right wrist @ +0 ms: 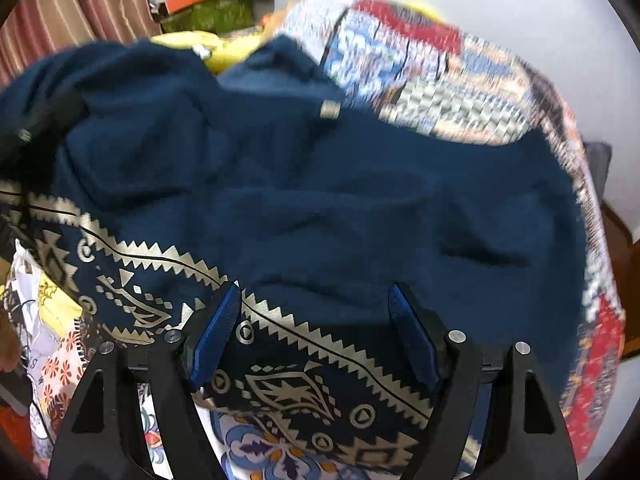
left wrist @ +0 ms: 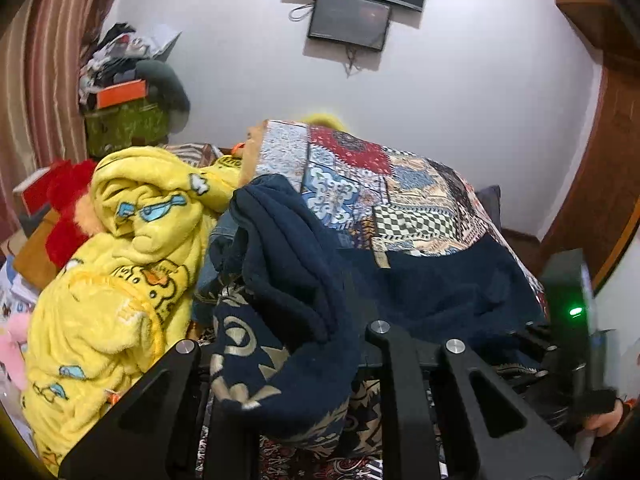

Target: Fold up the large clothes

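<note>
A large navy fleece garment with a gold patterned hem lies spread over the patchwork bed cover. My right gripper is open, its blue pads just above the hem band, with nothing between them. In the left wrist view a bunched part of the same navy garment drapes over my left gripper and hides its fingertips; the cloth rises from between the black arms as if held. The right gripper's body with a green light shows at the right edge.
A yellow cartoon-print fleece lies heaped to the left on the bed. A red plush thing lies beyond it. Boxes and clutter stack by the striped curtain. Two screens hang on the white wall. A wooden door is at right.
</note>
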Available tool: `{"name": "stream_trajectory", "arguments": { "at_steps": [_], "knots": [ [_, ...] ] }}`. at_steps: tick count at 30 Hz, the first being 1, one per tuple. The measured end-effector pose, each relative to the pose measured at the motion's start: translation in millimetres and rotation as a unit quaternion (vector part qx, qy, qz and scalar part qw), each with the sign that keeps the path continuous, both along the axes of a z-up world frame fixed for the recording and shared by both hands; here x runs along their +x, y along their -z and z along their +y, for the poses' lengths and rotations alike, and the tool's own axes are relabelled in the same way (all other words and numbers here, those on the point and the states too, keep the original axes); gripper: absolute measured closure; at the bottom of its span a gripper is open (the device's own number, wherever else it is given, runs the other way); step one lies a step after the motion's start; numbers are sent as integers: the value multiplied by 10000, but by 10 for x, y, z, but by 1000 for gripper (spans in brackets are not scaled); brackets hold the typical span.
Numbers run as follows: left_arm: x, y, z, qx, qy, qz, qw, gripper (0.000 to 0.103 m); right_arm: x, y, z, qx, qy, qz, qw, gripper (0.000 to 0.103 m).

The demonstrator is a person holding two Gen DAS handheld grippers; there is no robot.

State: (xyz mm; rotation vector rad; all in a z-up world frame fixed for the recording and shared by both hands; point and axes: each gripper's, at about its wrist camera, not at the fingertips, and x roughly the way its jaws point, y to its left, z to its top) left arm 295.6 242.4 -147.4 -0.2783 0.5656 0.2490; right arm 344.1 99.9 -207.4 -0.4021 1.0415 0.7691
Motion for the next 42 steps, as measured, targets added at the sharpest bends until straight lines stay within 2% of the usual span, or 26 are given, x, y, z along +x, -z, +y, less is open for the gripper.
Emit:
{"name": "stream_trajectory", "arguments": {
  "at_steps": [4, 8, 14, 16, 19, 22, 27, 30, 36, 39, 42],
  "knots": [
    [119, -113, -199, -2, 294, -133, 9995, 87, -38, 1, -141, 192, 44, -24, 9998, 26],
    [314, -280, -501, -8, 729, -246, 9970, 87, -37, -177, -350, 248, 174, 14, 9995, 26],
    [627, -334, -1201, 106, 1434, -153, 9895, 87, -7, -536, -1107, 81, 900, -978, 9911, 26],
    [723, -297, -1478, 175, 1786, -53, 9837, 87, 33, -610, -1408, 19, 1204, -1103, 9866, 26],
    [851, -178, -1898, 535, 2260, 177, 9725, 87, 124, -665, -1786, 96, 1673, -1026, 9805, 26],
    [1001, 18, -2170, 553, 2617, 570, 9619, 87, 188, -672, -2086, 155, 2048, -933, 9742, 26],
    [1115, 277, -2296, 274, 3127, 1115, 9429, 87, 204, -684, -2408, 104, 2375, -1007, 9661, 26],
    [1074, 342, -2309, 154, 3317, 1248, 9350, 87, 202, -699, -2572, 105, 2504, -1011, 9628, 26],
    [942, 322, -2379, 110, 3486, 1285, 9283, 87, 187, -723, -2657, 205, 2625, -955, 9600, 26],
    [825, 275, -2455, 351, 3621, 1233, 9233, 87, 144, -768, -2637, 285, 2573, -1027, 9604, 26],
    [734, 302, -2444, 478, 3560, 1335, 9237, 84, 94, -823, -2577, 294, 2483, -1102, 9619, 26]
  ]
}}
